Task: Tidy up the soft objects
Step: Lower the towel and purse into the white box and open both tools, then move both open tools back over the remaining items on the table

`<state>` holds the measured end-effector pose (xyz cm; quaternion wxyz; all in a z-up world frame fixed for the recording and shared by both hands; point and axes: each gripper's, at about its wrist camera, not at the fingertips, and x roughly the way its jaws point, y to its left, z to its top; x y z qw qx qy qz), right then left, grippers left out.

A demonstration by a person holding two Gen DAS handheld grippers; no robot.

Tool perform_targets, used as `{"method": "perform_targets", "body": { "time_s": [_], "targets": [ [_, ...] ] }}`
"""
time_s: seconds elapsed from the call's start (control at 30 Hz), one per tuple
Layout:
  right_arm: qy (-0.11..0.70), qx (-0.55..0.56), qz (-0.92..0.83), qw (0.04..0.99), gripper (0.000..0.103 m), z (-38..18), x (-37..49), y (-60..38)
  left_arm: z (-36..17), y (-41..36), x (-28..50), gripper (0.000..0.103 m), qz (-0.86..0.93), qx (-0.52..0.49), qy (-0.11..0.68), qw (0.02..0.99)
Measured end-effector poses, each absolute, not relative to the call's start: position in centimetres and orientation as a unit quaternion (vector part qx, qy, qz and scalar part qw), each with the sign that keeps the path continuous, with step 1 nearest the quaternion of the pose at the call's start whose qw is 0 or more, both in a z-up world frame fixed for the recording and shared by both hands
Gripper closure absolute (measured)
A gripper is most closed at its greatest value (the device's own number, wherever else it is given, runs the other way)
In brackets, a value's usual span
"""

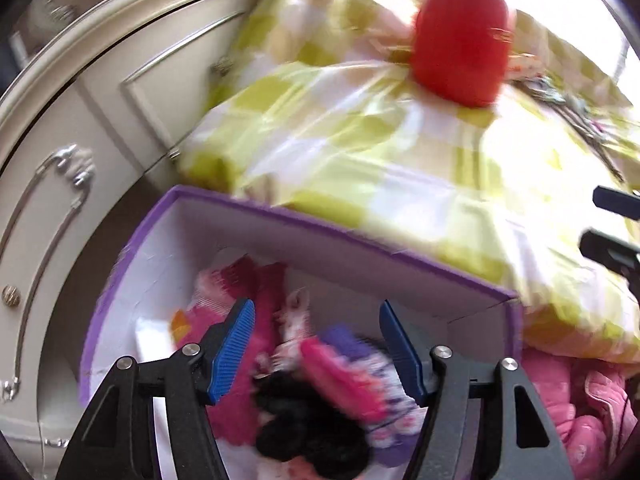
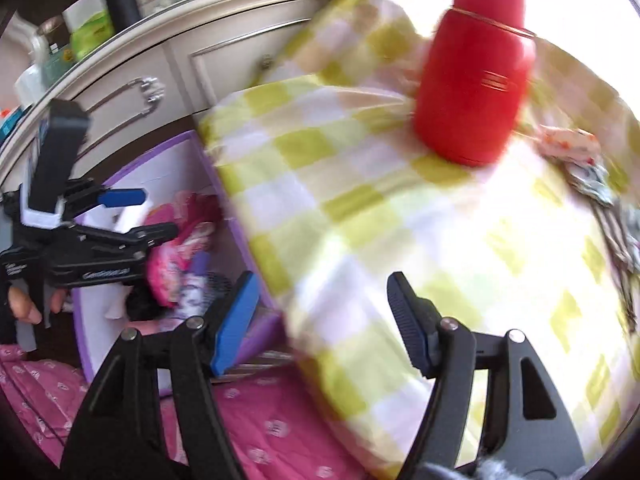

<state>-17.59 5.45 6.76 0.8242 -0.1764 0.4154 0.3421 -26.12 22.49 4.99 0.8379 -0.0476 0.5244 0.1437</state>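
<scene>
A purple box (image 1: 280, 216) with white inner walls holds several soft items: pink cloth (image 1: 240, 292), a pink and purple patterned piece (image 1: 352, 364) and a black fuzzy thing (image 1: 308, 428). My left gripper (image 1: 318, 350) is open and empty above the box; it also shows in the right wrist view (image 2: 136, 212). My right gripper (image 2: 320, 320) is open and empty over the edge of a green and white checked pillow (image 2: 380, 220). The box also shows at left in the right wrist view (image 2: 168, 168). Small patterned cloths (image 2: 572, 146) lie on the pillow at right.
A red flask (image 2: 476, 76) stands on the pillow, also in the left wrist view (image 1: 460, 36). A cream dresser (image 1: 80, 128) with metal handles stands behind the box. A pink quilt (image 2: 260, 428) lies below. Bottles sit on the dresser top (image 2: 84, 28).
</scene>
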Motion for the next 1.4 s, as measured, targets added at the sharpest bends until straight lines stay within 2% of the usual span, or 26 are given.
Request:
{"method": "perform_targets", "body": {
  "time_s": [0.23, 0.37, 0.5, 0.77, 0.97, 1.17, 1.23, 1.4],
  "targets": [
    [0.422, -0.151, 0.149, 0.881, 0.027, 5.8, -10.6, -6.7, 5.7, 8.8, -16.3, 0.034, -0.049, 0.009, 0.488, 0.872],
    [0.430, -0.161, 0.079, 0.885, 0.027, 3.8, -7.5, -11.2, 5.0, 2.6, -10.5, 0.031, -0.071, 0.054, 0.437, 0.895],
    [0.424, -0.180, 0.034, 0.887, 0.027, 2.9, -5.2, -13.9, 3.6, -0.3, -4.9, 0.030, -0.061, 0.062, 0.403, 0.911],
    [0.419, -0.189, 0.007, 0.888, 0.027, 2.0, -0.9, -16.3, 2.2, -1.0, 1.9, 0.030, -0.044, 0.024, 0.402, 0.914],
    [0.408, -0.205, -0.002, 0.890, 0.027, 1.9, 1.7, -16.6, 1.6, -1.6, 3.9, 0.030, -0.046, 0.030, 0.404, 0.913],
    [0.402, -0.186, 0.016, 0.896, 0.027, 2.1, 5.4, -16.4, 0.5, -0.3, 5.1, 0.026, -0.052, -0.023, 0.437, 0.898],
    [0.406, -0.157, 0.044, 0.899, 0.027, 2.3, 7.0, -16.4, 0.5, 0.0, 5.0, 0.020, -0.058, -0.037, 0.435, 0.898],
    [0.419, 0.019, 0.094, 0.903, 0.027, 3.2, 11.3, -19.8, 0.6, 0.2, 4.9, 0.017, -0.069, -0.051, 0.432, 0.898]
  ]
}}
